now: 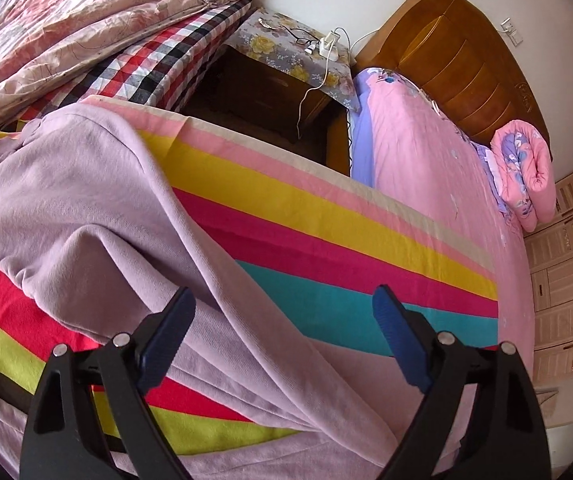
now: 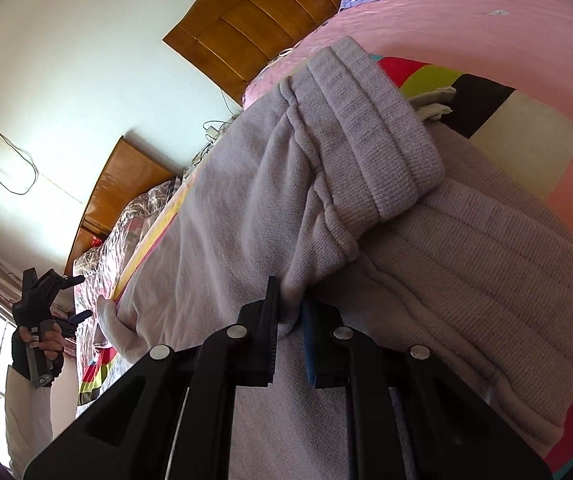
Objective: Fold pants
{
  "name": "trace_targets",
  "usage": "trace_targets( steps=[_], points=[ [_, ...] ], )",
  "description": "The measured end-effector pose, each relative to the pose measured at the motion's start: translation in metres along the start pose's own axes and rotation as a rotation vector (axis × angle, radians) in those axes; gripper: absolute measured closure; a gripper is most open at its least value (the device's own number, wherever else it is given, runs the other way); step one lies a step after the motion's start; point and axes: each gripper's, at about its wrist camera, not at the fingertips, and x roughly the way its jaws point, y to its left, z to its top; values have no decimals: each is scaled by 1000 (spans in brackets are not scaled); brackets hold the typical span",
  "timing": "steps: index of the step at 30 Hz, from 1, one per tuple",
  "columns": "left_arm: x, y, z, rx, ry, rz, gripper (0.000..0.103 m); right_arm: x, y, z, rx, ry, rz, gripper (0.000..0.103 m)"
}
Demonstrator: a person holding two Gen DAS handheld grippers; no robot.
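lilac pants spread on a striped sheet; right gripper clenched on the fabric, left gripper released.

in the right wrist view the two pads pinch a fold of the pants close to the ribbed waistband (the band is doubled back on itself). in the left wrist view the blue fingers stand wide apart above a pant leg, touching nothing. the same left gripper appears far left in the right wrist view, held in a hand, well apart from the cloth. beyond the sheet lie a pink bedcover and a wooden headboard.
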Motion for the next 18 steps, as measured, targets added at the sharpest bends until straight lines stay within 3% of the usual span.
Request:
trace_targets(
  steps=[2, 6, 8, 9, 10, 14, 18],
  points=[
    [14, 5, 2, 6, 15, -10, 23, -1, -2, 0, 3, 1, 7, 91],
    [39, 11, -4, 15, 34, 41, 41, -4, -3, -2, 5, -1, 13, 91],
    [44, 15, -8, 27, 26, 81, 60, -4, -3, -2, 4, -1, 13, 91],
    [44, 18, -8, 28, 17, 86, 84, -4, -3, -2, 3, -2, 12, 91],
    [41, 23, -10, 20, 5, 63, 90, -4, -1, -1, 2, -2, 10, 91],
    [2, 26, -26, 30, -117, 16, 96, -12, 3, 4, 6, 1, 20, 91],
    [-78, 16, -60, 124, -277, -51, 97, -41, 24, 27, -48, -42, 71, 92]
  ],
)
